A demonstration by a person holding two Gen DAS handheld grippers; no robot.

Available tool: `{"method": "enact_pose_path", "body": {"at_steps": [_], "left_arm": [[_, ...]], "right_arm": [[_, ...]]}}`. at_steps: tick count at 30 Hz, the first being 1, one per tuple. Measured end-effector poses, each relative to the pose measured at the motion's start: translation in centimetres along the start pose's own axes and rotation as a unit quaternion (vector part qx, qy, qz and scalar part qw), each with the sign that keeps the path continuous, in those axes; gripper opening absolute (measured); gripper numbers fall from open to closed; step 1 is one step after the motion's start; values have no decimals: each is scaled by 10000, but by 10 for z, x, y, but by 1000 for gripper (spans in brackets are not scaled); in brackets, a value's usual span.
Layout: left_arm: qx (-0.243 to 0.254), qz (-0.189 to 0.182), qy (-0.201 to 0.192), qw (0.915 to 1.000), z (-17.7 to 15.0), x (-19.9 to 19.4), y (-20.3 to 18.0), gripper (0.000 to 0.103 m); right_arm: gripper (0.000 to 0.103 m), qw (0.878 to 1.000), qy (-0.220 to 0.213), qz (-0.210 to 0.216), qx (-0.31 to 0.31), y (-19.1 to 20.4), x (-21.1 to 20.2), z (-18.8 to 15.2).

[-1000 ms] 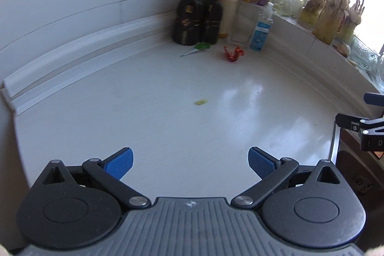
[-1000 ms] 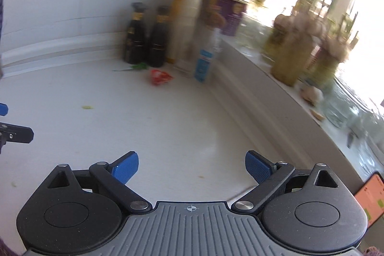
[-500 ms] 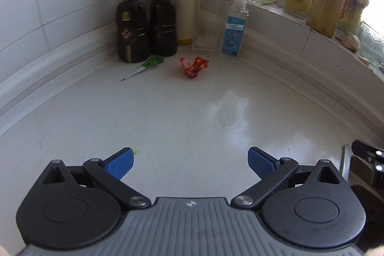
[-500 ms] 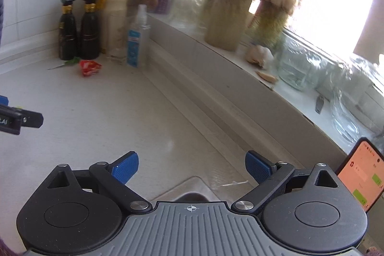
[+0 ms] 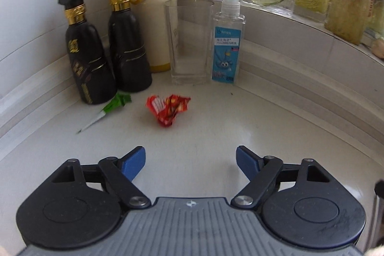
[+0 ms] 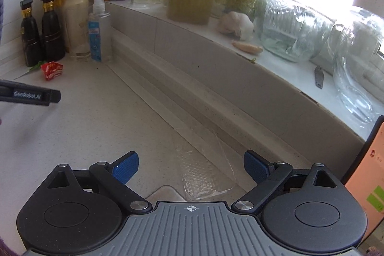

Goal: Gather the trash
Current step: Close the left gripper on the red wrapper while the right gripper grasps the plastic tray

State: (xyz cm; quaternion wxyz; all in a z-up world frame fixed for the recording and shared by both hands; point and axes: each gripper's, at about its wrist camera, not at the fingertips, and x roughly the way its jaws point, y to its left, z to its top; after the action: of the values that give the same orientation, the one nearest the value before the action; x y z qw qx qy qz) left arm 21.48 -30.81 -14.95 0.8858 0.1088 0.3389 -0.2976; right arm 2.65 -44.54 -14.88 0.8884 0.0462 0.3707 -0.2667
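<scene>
The left gripper (image 5: 190, 161) points down at the white countertop (image 5: 216, 136). Its jaws are closing but stand well apart, with nothing between the blue pads (image 5: 133, 161). The crumpled red wrapper (image 5: 168, 109) lies on the countertop ahead of the gap, apart from the fingertips. A green scrap with a thin white stem (image 5: 108, 110) lies just left of the wrapper, touching the foot of the nearer black bottle (image 5: 87, 59). A second black bottle (image 5: 127, 47), a cream bottle (image 5: 153, 6), an empty glass (image 5: 189, 42) and a spray bottle (image 5: 226, 40) stand behind.

The right gripper (image 6: 190, 168) hangs with jaws wide and empty over a clear plastic piece (image 6: 204, 167) lying flat against the ledge base.
</scene>
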Motion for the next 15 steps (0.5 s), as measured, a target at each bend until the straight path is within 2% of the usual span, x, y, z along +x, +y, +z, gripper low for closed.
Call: {"method": "enact_pose_path", "body": {"at_steps": [3,8,10,14,15], "left_arm": [[17,102,-36,9999,7,12,-1,72],[-105,171,-124,9997,19,26,4,66],[-149,169,-141,9996,22,30,6,60],[-178,177,-177,9995,27,33,7,47],[-174,175,-181,9995,28,33,8,41]], "right_arm": [[93,9999,47,-7,112,-1,5,-1],[83,9995,129,60,278,-3,12,0],[80,9995,142,55,290,-3,14,0],[64,9992,202,134,330,-3,17,2],[62,9991,213,150,337,-3,18,3]]}}
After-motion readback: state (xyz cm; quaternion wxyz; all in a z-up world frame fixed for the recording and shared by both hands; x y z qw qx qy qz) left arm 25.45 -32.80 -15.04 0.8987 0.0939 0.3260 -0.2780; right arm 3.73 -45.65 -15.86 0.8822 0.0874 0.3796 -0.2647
